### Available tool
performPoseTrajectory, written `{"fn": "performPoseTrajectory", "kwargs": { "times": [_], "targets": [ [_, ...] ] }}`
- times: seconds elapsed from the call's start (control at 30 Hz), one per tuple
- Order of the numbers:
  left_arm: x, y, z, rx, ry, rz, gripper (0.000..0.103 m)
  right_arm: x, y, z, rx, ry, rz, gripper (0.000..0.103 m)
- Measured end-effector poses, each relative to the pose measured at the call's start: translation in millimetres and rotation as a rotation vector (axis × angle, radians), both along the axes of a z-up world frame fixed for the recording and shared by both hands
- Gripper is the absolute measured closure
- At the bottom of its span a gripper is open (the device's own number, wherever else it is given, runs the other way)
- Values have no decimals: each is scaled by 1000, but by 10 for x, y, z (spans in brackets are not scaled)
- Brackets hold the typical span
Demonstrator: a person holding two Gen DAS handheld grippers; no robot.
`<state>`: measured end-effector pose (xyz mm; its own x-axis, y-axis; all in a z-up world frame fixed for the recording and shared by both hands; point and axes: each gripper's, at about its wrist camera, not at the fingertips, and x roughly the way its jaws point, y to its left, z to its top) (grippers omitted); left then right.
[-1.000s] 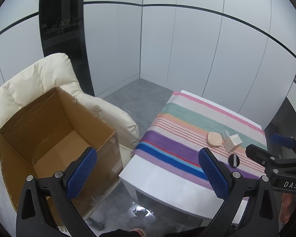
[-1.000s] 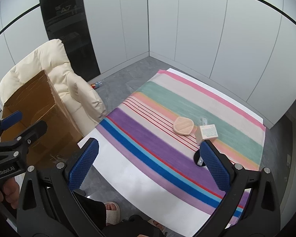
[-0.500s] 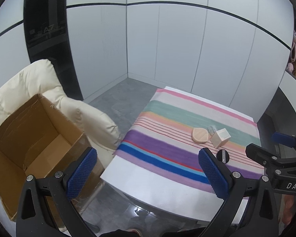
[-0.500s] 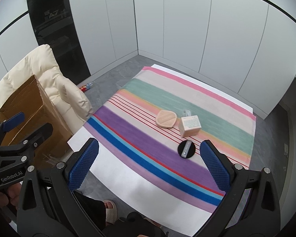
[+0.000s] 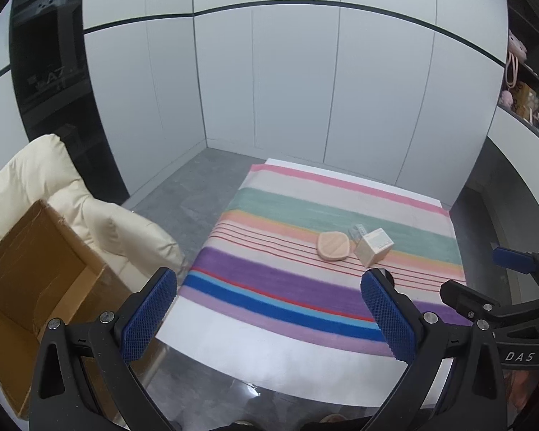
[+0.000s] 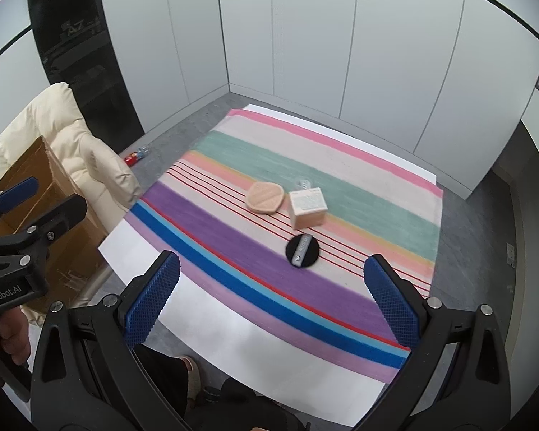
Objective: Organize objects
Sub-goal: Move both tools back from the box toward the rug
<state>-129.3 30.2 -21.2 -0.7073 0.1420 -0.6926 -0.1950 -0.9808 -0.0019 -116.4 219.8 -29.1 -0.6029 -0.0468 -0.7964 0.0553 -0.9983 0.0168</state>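
I hold the left gripper (image 5: pixel 269 309) wide and empty at the bottom of its frame. My right gripper (image 6: pixel 273 298) is wide and empty too. Mid-frame on the striped cloth (image 6: pixel 233 237) over the bench (image 6: pixel 240 344) sit a black disc (image 6: pixel 303 251), a small box (image 6: pixel 308 207) and a peach pad (image 6: pixel 265 197). A cardboard box (image 5: pixel 28 280) stands lower left.

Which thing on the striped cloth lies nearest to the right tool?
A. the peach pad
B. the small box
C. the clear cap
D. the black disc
D: in the right wrist view the black disc lies on the purple stripe, closer to the tool than the box and pad behind it.
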Motion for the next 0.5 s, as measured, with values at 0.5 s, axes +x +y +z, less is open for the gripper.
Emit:
{"fn": "performPoseTrajectory", "kwargs": {
  "times": [0.5],
  "targets": [
    [-416,529,-265,-69,-63,-73,0,-127,702,-418,-28,-69,-162,0]
  ]
}}
